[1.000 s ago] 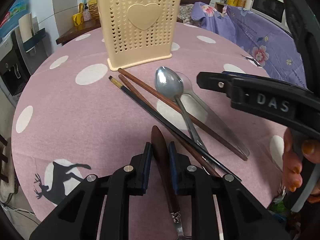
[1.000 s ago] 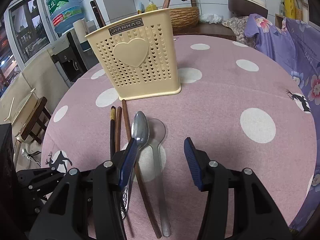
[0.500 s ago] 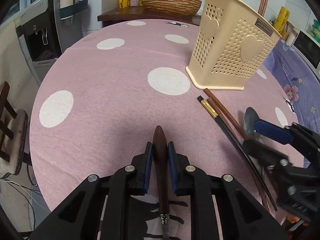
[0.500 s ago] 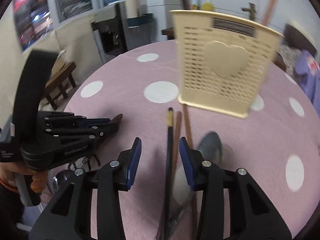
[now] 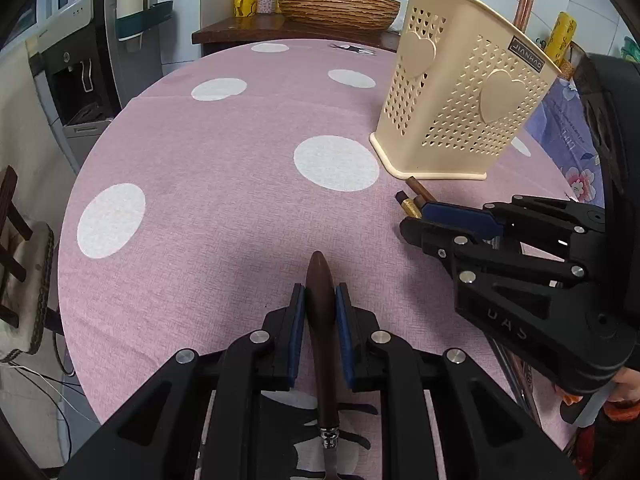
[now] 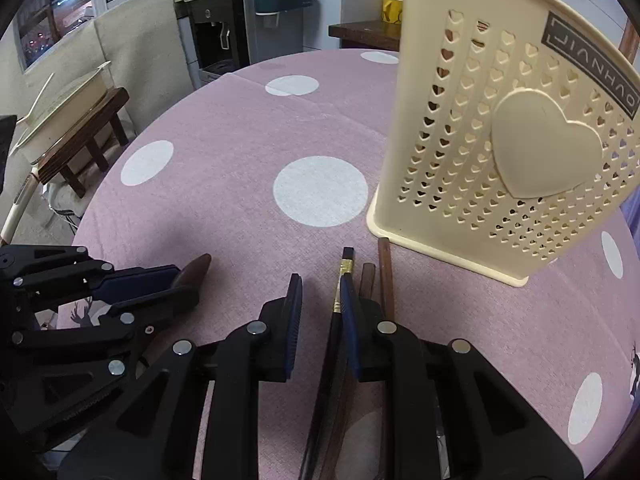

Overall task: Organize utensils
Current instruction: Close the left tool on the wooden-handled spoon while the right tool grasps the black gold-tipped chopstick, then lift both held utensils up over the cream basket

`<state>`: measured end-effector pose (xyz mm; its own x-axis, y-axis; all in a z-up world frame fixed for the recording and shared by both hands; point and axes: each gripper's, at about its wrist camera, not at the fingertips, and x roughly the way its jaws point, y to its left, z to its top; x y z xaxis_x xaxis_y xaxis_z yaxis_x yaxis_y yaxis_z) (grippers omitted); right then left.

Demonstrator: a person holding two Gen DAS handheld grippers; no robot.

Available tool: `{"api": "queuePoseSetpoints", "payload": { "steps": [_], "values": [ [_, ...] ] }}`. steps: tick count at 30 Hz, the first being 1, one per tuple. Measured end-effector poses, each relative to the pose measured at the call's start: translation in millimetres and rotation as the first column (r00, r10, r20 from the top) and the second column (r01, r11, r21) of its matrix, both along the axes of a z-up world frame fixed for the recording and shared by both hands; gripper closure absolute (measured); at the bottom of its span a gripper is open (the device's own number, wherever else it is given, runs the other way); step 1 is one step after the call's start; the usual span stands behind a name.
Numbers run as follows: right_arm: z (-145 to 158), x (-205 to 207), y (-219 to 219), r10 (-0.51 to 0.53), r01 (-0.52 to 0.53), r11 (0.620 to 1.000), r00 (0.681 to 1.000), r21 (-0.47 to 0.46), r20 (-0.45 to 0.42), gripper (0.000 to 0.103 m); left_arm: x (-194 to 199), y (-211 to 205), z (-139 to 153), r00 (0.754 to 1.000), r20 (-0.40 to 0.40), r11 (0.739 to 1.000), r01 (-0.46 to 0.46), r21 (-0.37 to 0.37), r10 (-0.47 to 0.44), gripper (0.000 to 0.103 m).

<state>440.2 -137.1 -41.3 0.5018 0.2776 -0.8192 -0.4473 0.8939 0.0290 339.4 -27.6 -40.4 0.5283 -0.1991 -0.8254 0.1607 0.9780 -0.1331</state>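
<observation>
Your left tool (image 5: 320, 312) is clamped on a brown handle (image 5: 319, 300), whose rounded end pokes just past the pads; a metal collar shows below, between the tool's arms. Your right tool (image 6: 320, 320) stands narrowly parted with nothing pinched: the black chopstick (image 6: 343, 280) with its gold band lies in the gap, close against the right pad, and two brown chopsticks (image 6: 385, 272) lie just outside that pad. From the left camera, the right tool (image 5: 452, 216) sits to the right of the left one, covering most of the chopsticks, so only their tips show.

Ahead of both tools the pink dotted tabletop (image 5: 224, 152) runs bare out to its round edge on the left and far side. The cream holder (image 6: 500, 140) stands upright just beyond the chopstick tips, the nearest brown tip almost touching its base rim. A few sticks already rise from its top (image 5: 525, 4). Beyond the left edge are a wooden stool (image 6: 80, 128) and a water dispenser (image 5: 76, 64); past the far edge, a wooden counter carrying a woven basket (image 5: 336, 4).
</observation>
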Motion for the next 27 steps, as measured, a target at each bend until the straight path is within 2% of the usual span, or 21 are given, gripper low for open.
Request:
{"api": "queuePoseSetpoints", "payload": {
  "steps": [4, 14, 17, 21, 27],
  "values": [
    [-6.4, 7.7, -2.3, -0.033, 0.033, 0.999, 0.999, -0.015, -0.033, 0.083, 0.6, 0.0, 0.2, 1.0, -0.002, 1.0, 0.001, 0.001, -0.001, 0.086],
    [-8.1, 16.2, 9.2, -0.062, 0.06, 0.998, 0.997, -0.03, -0.048, 0.084, 2.8, -1.5, 0.0, 1.0, -0.009, 1.0, -0.001, 0.009, 0.001, 0.086],
    [-8.2, 15.1, 9.0, -0.067, 0.065, 0.997, 0.997, -0.033, -0.043, 0.086, 4.7, -2.3, -0.2, 1.0, -0.015, 1.0, -0.005, 0.012, 0.006, 0.086],
    [-8.4, 12.8, 10.3, -0.061, 0.06, 0.998, 0.998, -0.034, -0.035, 0.095, 6.9, -4.5, -0.2, 1.0, -0.018, 0.999, -0.007, 0.031, 0.007, 0.086],
    [-8.7, 14.9, 6.1, -0.075, 0.074, 0.997, 0.996, -0.004, -0.046, 0.095, 7.4, -5.5, -0.8, 1.0, -0.013, 0.999, -0.024, 0.04, 0.024, 0.087]
  ]
}}
